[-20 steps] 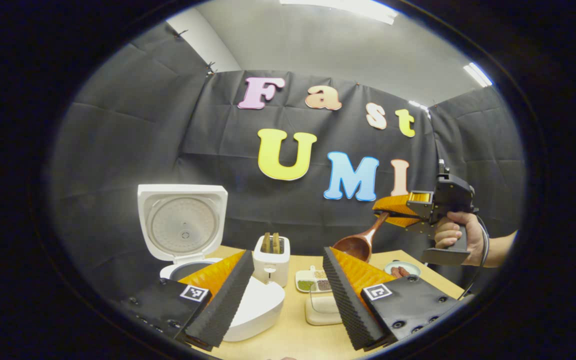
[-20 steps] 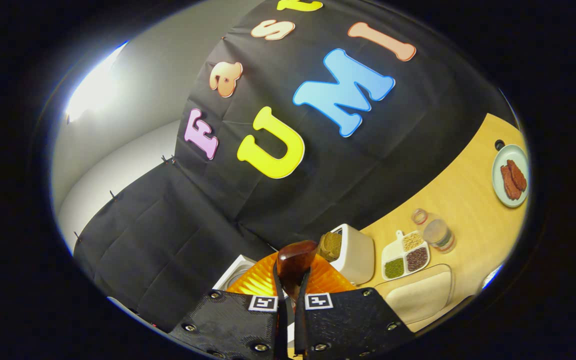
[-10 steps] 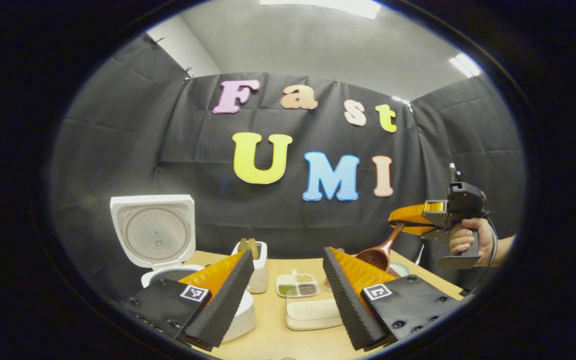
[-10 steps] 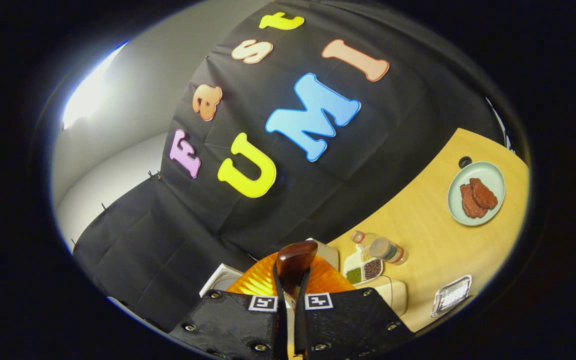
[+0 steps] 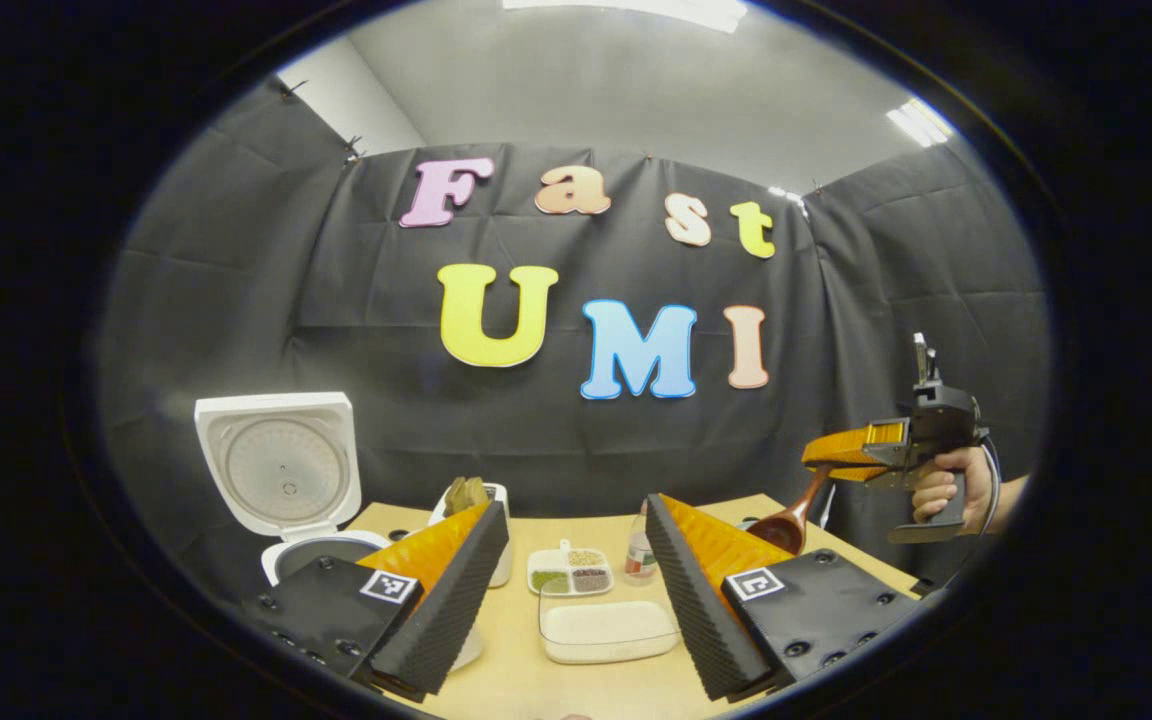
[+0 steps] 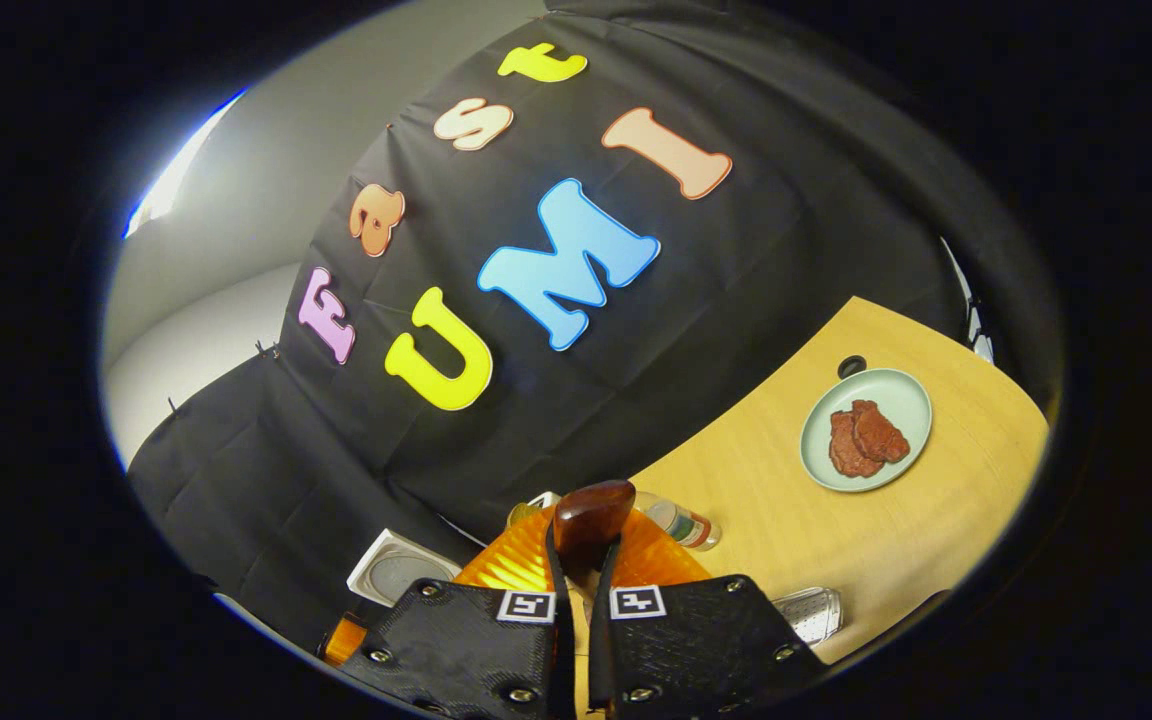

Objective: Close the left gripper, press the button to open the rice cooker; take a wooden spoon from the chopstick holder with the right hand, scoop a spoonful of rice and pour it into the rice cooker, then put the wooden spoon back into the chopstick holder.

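Spoon (image 6: 591, 520) bowl hidden beyond right gripper's (image 6: 579, 590) jaws

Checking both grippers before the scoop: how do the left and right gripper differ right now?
The left gripper is open and empty; the right gripper is shut on the wooden spoon. In the left gripper view, the left gripper sits low over the table, while the right gripper is raised at the table's right edge. Both are hand-held.

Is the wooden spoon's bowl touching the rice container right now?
Apart. Left gripper view: the wooden spoon, gripped by the right gripper, hangs well right of the rice container.
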